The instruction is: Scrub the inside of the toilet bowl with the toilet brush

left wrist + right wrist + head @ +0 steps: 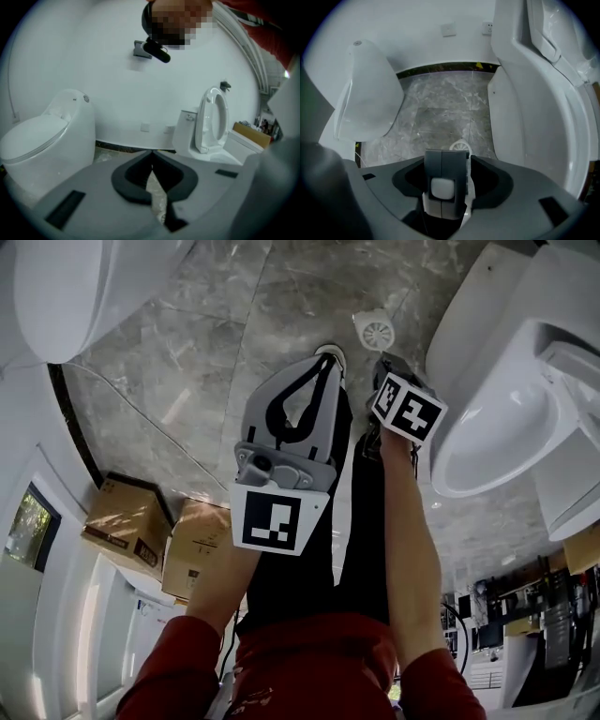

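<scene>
The open toilet bowl stands at the right of the head view, its lid raised; its white side fills the right of the right gripper view. A grey toilet brush handle with a white end stands upright between the jaws of my right gripper. The jaws are spread around it, with a thin gap on its right side. In the head view that gripper points straight down beside the bowl. My left gripper hangs in the middle, its tips touching and nothing between them.
A second, closed toilet sits at the far left. A round white floor drain lies on the grey marble floor just beyond the right gripper. Cardboard boxes stand against the wall at the lower left.
</scene>
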Demonstrator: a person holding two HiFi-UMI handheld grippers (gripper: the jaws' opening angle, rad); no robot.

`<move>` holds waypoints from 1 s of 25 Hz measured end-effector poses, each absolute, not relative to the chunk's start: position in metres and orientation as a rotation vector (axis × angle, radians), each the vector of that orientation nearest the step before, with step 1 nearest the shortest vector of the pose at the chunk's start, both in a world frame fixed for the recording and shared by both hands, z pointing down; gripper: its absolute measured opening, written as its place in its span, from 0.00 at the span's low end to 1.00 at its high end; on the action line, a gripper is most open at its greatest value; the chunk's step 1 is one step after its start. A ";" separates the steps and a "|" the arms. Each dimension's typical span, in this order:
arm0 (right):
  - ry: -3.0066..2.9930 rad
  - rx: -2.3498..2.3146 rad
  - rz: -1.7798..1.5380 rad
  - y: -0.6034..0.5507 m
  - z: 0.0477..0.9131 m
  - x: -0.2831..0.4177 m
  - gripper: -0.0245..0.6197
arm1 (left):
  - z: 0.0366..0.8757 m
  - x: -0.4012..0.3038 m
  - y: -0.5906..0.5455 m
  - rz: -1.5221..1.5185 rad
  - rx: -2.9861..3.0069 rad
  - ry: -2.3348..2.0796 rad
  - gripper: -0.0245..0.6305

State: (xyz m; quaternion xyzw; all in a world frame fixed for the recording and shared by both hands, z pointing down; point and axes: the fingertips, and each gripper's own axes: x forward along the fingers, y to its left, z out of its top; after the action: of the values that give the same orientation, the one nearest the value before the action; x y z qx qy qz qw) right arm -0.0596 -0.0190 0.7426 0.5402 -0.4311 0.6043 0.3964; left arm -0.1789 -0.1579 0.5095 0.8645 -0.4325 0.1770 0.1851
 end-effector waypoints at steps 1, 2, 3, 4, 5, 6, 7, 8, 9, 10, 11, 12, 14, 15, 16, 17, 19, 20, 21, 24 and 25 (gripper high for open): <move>-1.064 1.371 1.543 -0.016 0.749 -0.058 0.42 | 0.509 -0.177 -0.159 0.497 2.438 -1.212 0.04; -1.041 1.369 1.553 -0.013 0.756 -0.056 0.41 | 0.510 -0.175 -0.160 0.497 2.442 -1.204 0.04; -1.024 1.370 1.563 -0.010 0.762 -0.056 0.40 | 0.510 -0.174 -0.160 0.499 2.445 -1.196 0.04; -1.015 1.379 1.575 -0.007 0.767 -0.057 0.37 | 0.510 -0.174 -0.161 0.502 2.449 -1.189 0.04; -1.013 1.396 1.588 -0.006 0.770 -0.057 0.35 | 0.510 -0.174 -0.160 0.506 2.453 -1.184 0.04; -1.015 1.412 1.598 -0.006 0.771 -0.058 0.34 | 0.510 -0.174 -0.160 0.509 2.458 -1.180 0.04; -1.020 1.420 1.599 -0.006 0.771 -0.059 0.35 | 0.510 -0.173 -0.160 0.514 2.463 -1.177 0.04; -1.027 1.419 1.588 -0.005 0.771 -0.060 0.35 | 0.510 -0.173 -0.159 0.519 2.466 -1.174 0.04; -1.034 1.412 1.570 -0.002 0.770 -0.059 0.34 | 0.510 -0.173 -0.158 0.525 2.467 -1.173 0.04; -1.038 1.406 1.553 0.001 0.768 -0.058 0.33 | 0.509 -0.172 -0.157 0.530 2.467 -1.171 0.04; -1.039 1.402 1.544 0.005 0.766 -0.056 0.31 | 0.507 -0.172 -0.156 0.534 2.468 -1.168 0.04; -1.040 1.405 1.544 0.009 0.761 -0.054 0.30 | 0.504 -0.171 -0.155 0.535 2.474 -1.163 0.04; -1.055 1.426 1.561 0.015 0.745 -0.052 0.30 | 0.495 -0.168 -0.152 0.536 2.493 -1.145 0.04; -1.069 1.439 1.570 0.018 0.733 -0.051 0.30 | 0.490 -0.165 -0.150 0.539 2.505 -1.133 0.04; -1.088 1.452 1.577 0.020 0.719 -0.051 0.30 | 0.484 -0.162 -0.147 0.543 2.517 -1.118 0.04; -1.113 1.465 1.582 0.023 0.702 -0.050 0.30 | 0.476 -0.158 -0.144 0.544 2.530 -1.103 0.04; -1.180 1.495 1.590 0.025 0.662 -0.050 0.29 | 0.456 -0.150 -0.139 0.540 2.564 -1.073 0.04; -1.215 1.510 1.594 0.027 0.640 -0.051 0.29 | 0.445 -0.145 -0.137 0.534 2.585 -1.057 0.04; -1.251 1.525 1.596 0.028 0.617 -0.052 0.29 | 0.432 -0.140 -0.134 0.529 2.606 -1.039 0.04; -1.371 1.550 1.583 0.037 0.545 -0.053 0.29 | 0.396 -0.124 -0.121 0.535 2.653 -0.985 0.04; -1.412 1.556 1.579 0.042 0.520 -0.051 0.29 | 0.385 -0.118 -0.114 0.545 2.659 -0.968 0.04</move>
State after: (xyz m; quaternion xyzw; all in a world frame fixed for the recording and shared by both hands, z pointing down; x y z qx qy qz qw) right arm -0.0509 0.0419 0.5205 0.5725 -0.5196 0.5811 0.2539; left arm -0.1182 -0.1144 0.3845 0.9150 -0.3330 0.1875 0.1294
